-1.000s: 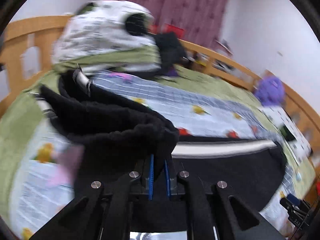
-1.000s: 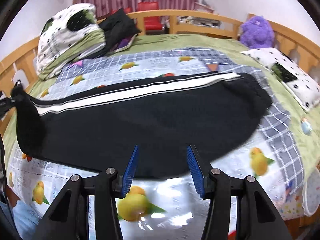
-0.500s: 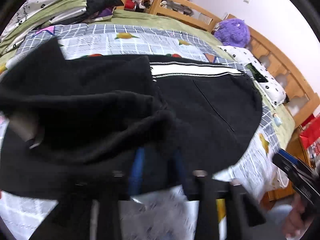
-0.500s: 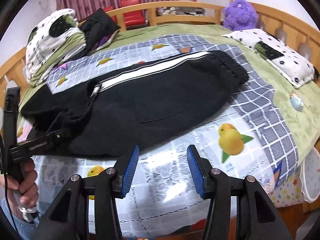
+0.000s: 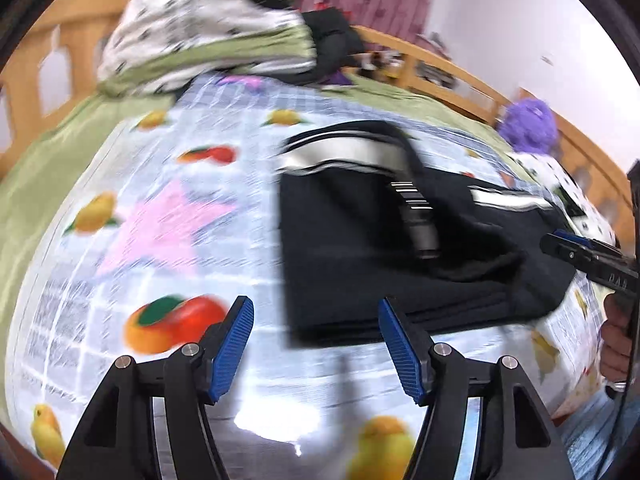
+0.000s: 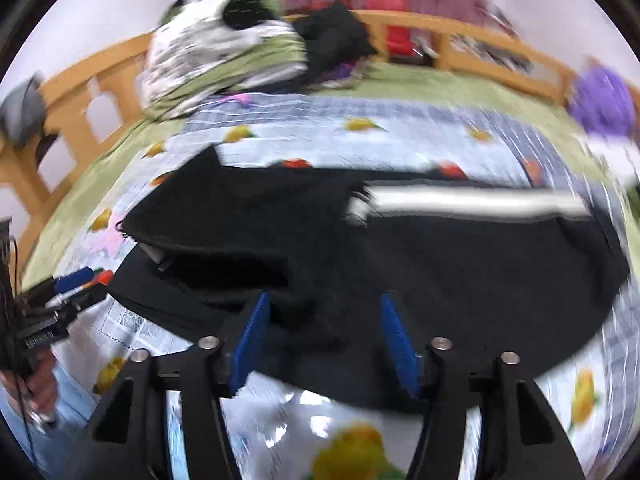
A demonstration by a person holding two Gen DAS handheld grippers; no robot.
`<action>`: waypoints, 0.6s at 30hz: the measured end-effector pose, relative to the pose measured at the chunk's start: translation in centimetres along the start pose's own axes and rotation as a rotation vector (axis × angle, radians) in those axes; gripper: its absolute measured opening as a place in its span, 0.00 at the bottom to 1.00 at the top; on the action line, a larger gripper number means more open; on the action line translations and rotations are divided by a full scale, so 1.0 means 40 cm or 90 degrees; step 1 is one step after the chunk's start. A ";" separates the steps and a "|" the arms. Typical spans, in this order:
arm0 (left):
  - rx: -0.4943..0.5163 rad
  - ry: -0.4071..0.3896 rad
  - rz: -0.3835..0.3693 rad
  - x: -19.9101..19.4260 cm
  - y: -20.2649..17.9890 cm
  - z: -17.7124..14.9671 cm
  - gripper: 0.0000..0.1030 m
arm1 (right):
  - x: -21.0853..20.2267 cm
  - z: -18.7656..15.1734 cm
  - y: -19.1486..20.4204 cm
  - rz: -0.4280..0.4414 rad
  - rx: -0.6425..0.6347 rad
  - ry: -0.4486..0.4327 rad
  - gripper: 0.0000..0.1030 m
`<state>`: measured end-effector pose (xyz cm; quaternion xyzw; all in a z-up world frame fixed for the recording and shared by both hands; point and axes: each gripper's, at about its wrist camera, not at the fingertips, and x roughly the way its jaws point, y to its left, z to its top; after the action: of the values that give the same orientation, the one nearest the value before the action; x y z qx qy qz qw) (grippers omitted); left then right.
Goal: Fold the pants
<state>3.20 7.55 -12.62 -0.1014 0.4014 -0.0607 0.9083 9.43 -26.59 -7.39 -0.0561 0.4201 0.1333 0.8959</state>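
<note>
The black pants (image 5: 360,240) with a white side stripe lie on the bed, the leg end folded over onto the rest. They also show in the right wrist view (image 6: 400,248). My left gripper (image 5: 316,344) is open and empty, just in front of the pants' near edge. My right gripper (image 6: 326,340) is open and empty, low over the near edge of the pants. The right gripper shows at the right of the left wrist view (image 5: 576,248). The left gripper shows at the left of the right wrist view (image 6: 68,292). Both views are blurred.
The bed has a fruit-print checked sheet (image 5: 160,220) and a wooden rail (image 6: 92,80). A pile of spotted bedding (image 5: 208,28) and dark clothes (image 6: 336,36) sits at the head. A purple plush toy (image 5: 528,124) and a spotted pillow (image 5: 568,184) lie at the right.
My left gripper has let go of the pant leg, opened and drawn back; the leg now lies folded over the pants. My right gripper has moved in over the pants' near edge.
</note>
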 end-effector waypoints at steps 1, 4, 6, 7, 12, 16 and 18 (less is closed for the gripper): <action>-0.011 0.000 0.002 0.003 0.018 -0.003 0.61 | 0.012 0.012 0.027 -0.007 -0.025 -0.008 0.61; -0.039 -0.005 0.026 0.012 0.092 -0.015 0.61 | 0.055 0.048 0.113 0.005 -0.087 -0.015 0.61; -0.060 -0.007 0.037 0.018 0.136 -0.020 0.61 | 0.082 0.064 0.180 0.030 -0.125 -0.022 0.61; -0.071 -0.006 0.035 0.022 0.152 -0.021 0.61 | 0.098 0.067 0.207 0.031 -0.145 -0.025 0.61; -0.099 -0.004 0.027 0.026 0.211 -0.027 0.61 | 0.224 0.054 0.282 -0.037 -0.246 0.020 0.03; -0.095 -0.015 0.024 0.020 0.214 -0.020 0.61 | 0.177 0.135 0.150 -0.035 -0.105 -0.050 0.03; -0.101 -0.014 0.008 0.024 0.208 -0.012 0.61 | 0.200 0.171 0.048 -0.054 -0.008 -0.023 0.04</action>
<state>3.73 15.41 -15.57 -0.1710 0.3953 -0.0218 0.9022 18.82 -21.78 -9.13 -0.0773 0.4000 0.0992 0.9078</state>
